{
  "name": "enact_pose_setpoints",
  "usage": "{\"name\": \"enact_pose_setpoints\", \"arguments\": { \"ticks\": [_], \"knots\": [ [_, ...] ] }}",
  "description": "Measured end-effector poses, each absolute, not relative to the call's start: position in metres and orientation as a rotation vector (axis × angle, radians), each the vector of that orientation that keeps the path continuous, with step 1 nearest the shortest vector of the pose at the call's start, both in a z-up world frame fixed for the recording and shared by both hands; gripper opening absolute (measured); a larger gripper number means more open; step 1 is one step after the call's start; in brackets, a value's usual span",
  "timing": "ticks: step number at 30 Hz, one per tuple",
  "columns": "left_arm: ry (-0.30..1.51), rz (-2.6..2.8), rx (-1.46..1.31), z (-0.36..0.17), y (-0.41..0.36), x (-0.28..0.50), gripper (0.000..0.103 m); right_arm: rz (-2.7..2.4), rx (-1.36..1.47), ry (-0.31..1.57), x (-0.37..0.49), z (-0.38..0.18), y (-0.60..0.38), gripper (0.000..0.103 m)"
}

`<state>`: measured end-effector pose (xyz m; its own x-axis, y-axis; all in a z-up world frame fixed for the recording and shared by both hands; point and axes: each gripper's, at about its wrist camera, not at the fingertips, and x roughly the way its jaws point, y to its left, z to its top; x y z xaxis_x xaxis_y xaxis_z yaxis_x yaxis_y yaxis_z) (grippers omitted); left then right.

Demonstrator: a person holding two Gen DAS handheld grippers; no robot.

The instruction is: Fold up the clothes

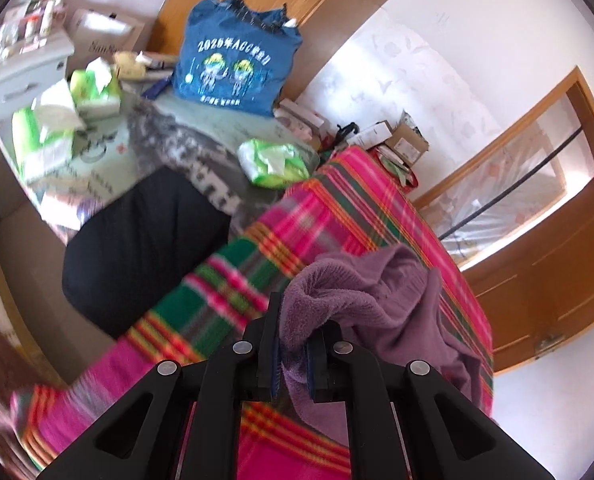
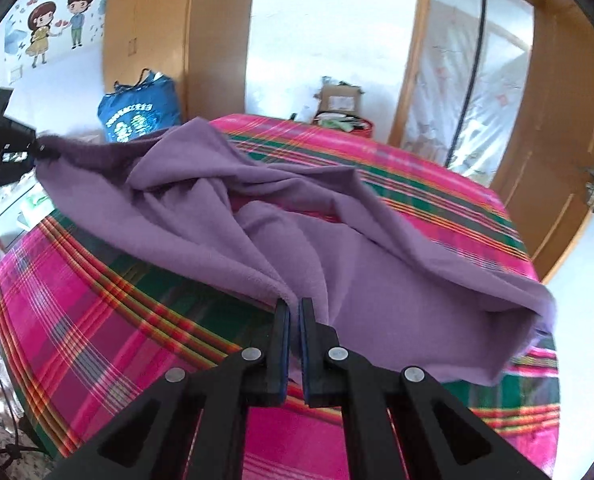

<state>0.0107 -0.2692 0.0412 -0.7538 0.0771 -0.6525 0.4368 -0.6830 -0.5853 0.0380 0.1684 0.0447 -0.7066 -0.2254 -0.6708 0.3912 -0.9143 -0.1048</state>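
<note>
A purple fleece garment point(image 2: 257, 208) stretches crumpled across a bed covered by a pink and green plaid blanket point(image 2: 97, 320). My right gripper point(image 2: 294, 312) is shut on its near edge, the cloth pinched between the pads. In the right wrist view, my left gripper point(image 2: 29, 148) holds the garment's far corner, lifted off the bed at the far left. In the left wrist view, the left gripper point(image 1: 293, 340) is shut on a bunched fold of the purple garment point(image 1: 377, 300), which hangs over the plaid blanket point(image 1: 357, 208).
A blue printed bag point(image 1: 233, 60) stands on a cluttered table with green tissue packs point(image 1: 273, 162). A black bundle point(image 1: 145, 240) lies beside the bed. Cardboard boxes point(image 1: 405, 144) sit past the bed's far end. A wooden door point(image 2: 557, 160) is on the right.
</note>
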Motion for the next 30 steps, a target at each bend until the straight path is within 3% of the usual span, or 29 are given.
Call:
{"name": "enact_pose_setpoints", "arguments": {
  "ticks": [30],
  "knots": [
    [1.320,-2.425,1.088,-0.023,-0.244,0.121,0.009,-2.719,0.990,0.278,0.145,0.042,0.229,0.004]
  ]
}}
